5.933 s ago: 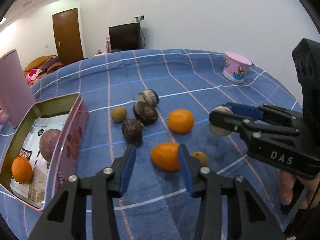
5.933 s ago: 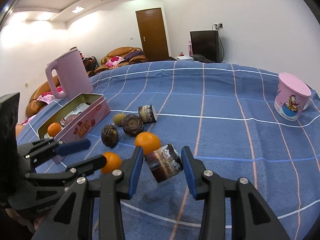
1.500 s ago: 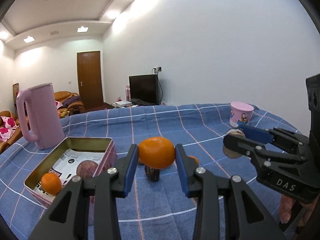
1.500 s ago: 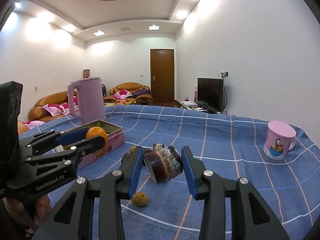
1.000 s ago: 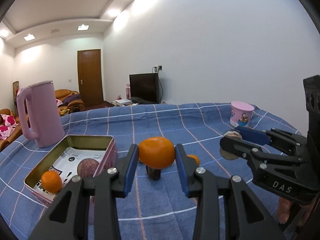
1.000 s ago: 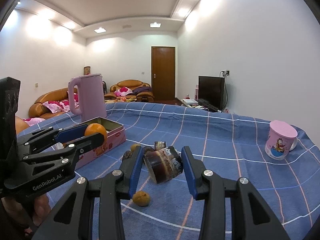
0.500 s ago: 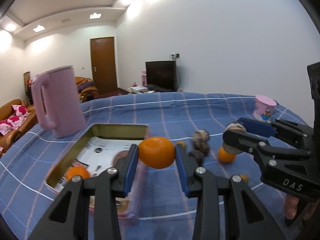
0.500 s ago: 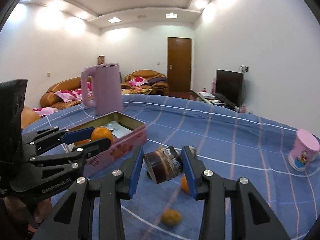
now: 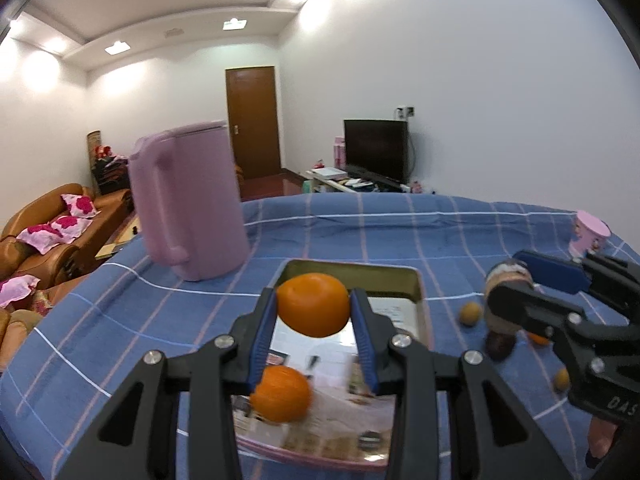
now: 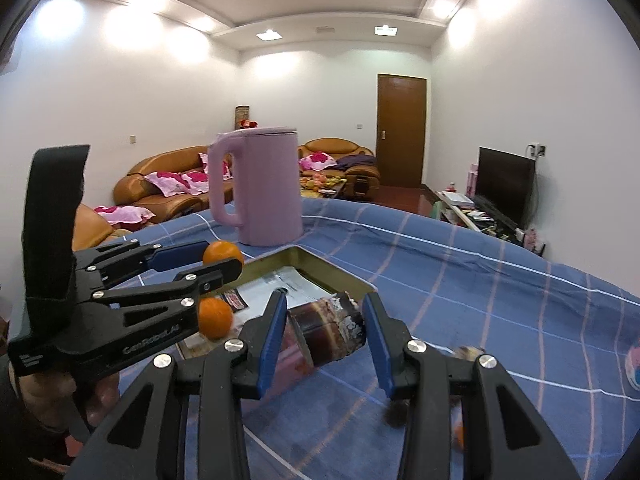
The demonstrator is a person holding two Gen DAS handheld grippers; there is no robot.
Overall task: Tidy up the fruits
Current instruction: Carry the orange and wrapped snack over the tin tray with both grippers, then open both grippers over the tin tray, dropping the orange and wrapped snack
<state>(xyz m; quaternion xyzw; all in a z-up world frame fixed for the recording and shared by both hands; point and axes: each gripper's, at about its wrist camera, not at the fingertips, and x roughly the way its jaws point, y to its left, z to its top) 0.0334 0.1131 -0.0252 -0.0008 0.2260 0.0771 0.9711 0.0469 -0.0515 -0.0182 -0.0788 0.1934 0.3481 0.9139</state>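
The orange (image 9: 313, 310) was clamped between the blue pads (image 9: 264, 332) of the left gripper (image 9: 314, 320), held in the air above the open tin box (image 9: 416, 280), toward its far end. Its rind looked smooth and rounded, so it would probably be light, slightly yielding and liable to roll or slip; the widest part across its middle, where the pads sat, seemed the correct place to hold it, with moderate pressure to avoid bruising. A second orange (image 9: 282, 394) lay inside the box on the printed paper lining, near the close end. The right gripper (image 10: 326, 330) was closed on a dark, cut fruit piece (image 10: 326, 334) with a pale, rough end face; this item appeared firmer at the shell and fragile at the cut end, so a grip across its sides was judged suitable. It hung just beside the box's near corner, above the cloth. A pink kettle (image 9: 188, 200) stood upright just beyond the box on the blue checked tablecloth (image 9: 360, 220). Several small fruits (image 9: 469, 314) remained loose on the cloth to the right of the box, and a pink cup (image 9: 588, 236) stood well apart near the far right edge.
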